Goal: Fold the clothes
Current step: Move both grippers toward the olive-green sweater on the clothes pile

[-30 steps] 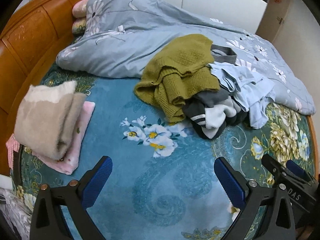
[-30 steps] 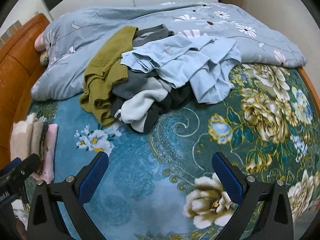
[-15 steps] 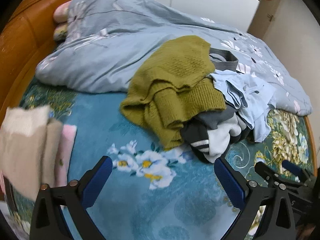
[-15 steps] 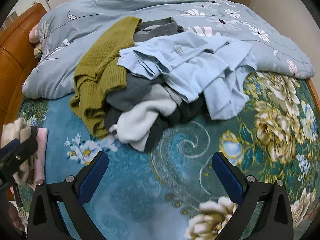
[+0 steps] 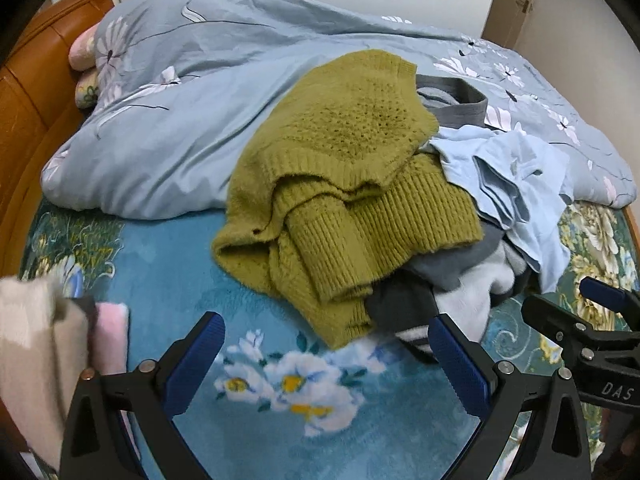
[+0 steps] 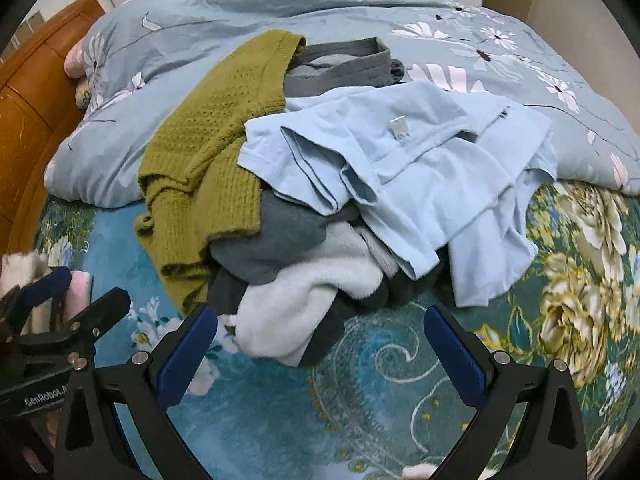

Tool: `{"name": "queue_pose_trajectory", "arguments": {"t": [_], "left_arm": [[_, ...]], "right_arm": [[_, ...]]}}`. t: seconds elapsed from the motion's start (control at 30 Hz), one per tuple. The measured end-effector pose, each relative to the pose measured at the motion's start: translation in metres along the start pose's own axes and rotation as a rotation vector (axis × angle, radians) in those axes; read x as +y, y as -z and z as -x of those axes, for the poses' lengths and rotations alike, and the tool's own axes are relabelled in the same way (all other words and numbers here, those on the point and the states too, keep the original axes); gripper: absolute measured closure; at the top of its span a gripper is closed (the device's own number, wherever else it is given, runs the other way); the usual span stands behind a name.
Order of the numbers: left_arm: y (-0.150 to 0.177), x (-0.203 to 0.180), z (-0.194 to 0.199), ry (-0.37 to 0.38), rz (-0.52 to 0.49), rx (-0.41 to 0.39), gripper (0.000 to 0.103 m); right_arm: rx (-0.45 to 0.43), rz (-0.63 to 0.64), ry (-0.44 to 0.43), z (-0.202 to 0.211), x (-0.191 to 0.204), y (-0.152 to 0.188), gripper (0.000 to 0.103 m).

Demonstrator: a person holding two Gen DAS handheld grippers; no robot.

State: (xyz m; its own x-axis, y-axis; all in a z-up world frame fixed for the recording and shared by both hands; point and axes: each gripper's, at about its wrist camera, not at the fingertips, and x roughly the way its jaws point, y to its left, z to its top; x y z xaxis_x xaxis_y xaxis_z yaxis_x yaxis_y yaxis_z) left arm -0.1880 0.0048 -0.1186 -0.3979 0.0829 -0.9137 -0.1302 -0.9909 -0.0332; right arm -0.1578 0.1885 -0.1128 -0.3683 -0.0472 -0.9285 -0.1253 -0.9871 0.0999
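Observation:
A heap of unfolded clothes lies on the bed: an olive knitted sweater (image 5: 344,184) (image 6: 208,152), a light blue shirt (image 6: 404,168) (image 5: 512,176), a grey and white fleece garment (image 6: 304,280) (image 5: 464,288) and a grey piece (image 6: 340,64) behind. My left gripper (image 5: 326,356) is open, just short of the sweater's lower edge, nothing between its fingers. My right gripper (image 6: 320,340) is open too, its blue pads flanking the fleece's front edge. A folded beige and pink stack (image 5: 48,352) (image 6: 44,284) sits at the left.
A grey-blue floral duvet (image 5: 192,92) (image 6: 480,40) is bunched along the back of the bed. The teal floral blanket (image 5: 280,392) (image 6: 400,392) covers the mattress in front. An orange wooden headboard (image 5: 28,92) rises at the left. Each gripper shows in the other's view.
Both grippers moved forward toward the clothes heap, which now looms larger. The folded stack slid to the left edge of both views. Both stayed open.

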Motion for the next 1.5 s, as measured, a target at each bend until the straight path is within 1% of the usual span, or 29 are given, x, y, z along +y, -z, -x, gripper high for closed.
{"name": "queue_pose_trajectory", "arguments": {"t": [0.13,0.5,0.77,0.93,1.1,1.2,1.27,1.33,1.4,1.43,1.5], "left_arm": [[-0.014,0.002,-0.015,0.009,0.014,0.005,0.000],[-0.043,0.002,-0.042,0.000,-0.008,-0.006,0.000],[-0.046,0.002,-0.053,-0.003,-0.012,0.008,0.000],[-0.051,0.004,-0.061,0.005,-0.018,0.045,0.000],[-0.067,0.004,-0.065,0.046,-0.022,0.076,0.000],[-0.079,0.001,-0.069,0.042,-0.021,0.082,0.001],[-0.086,-0.006,-0.072,0.016,-0.054,0.071,0.001],[-0.093,-0.019,-0.077,-0.022,-0.119,0.069,0.002],[-0.100,-0.031,-0.081,-0.062,-0.185,0.060,0.004],[-0.104,-0.037,-0.084,-0.084,-0.216,0.060,0.007],[-0.109,-0.047,-0.089,-0.117,-0.277,0.053,0.018]], "right_arm": [[0.012,0.001,0.007,-0.012,-0.001,-0.008,0.000],[0.020,-0.003,-0.002,-0.035,-0.003,-0.028,0.000],[0.028,0.001,-0.005,-0.045,-0.002,-0.036,0.000],[0.052,0.008,0.004,-0.051,-0.003,-0.039,0.000],[0.057,0.015,-0.002,-0.051,-0.007,-0.042,0.000],[0.062,0.002,-0.013,-0.049,-0.011,-0.041,0.000],[0.062,-0.008,-0.012,-0.047,-0.014,-0.038,0.000],[0.067,-0.019,-0.013,-0.044,-0.017,-0.034,0.000],[0.073,-0.033,-0.016,-0.041,-0.020,-0.030,0.000],[0.076,-0.039,-0.017,-0.040,-0.022,-0.028,0.000],[0.087,-0.054,-0.016,-0.038,-0.025,-0.023,0.000]]}}
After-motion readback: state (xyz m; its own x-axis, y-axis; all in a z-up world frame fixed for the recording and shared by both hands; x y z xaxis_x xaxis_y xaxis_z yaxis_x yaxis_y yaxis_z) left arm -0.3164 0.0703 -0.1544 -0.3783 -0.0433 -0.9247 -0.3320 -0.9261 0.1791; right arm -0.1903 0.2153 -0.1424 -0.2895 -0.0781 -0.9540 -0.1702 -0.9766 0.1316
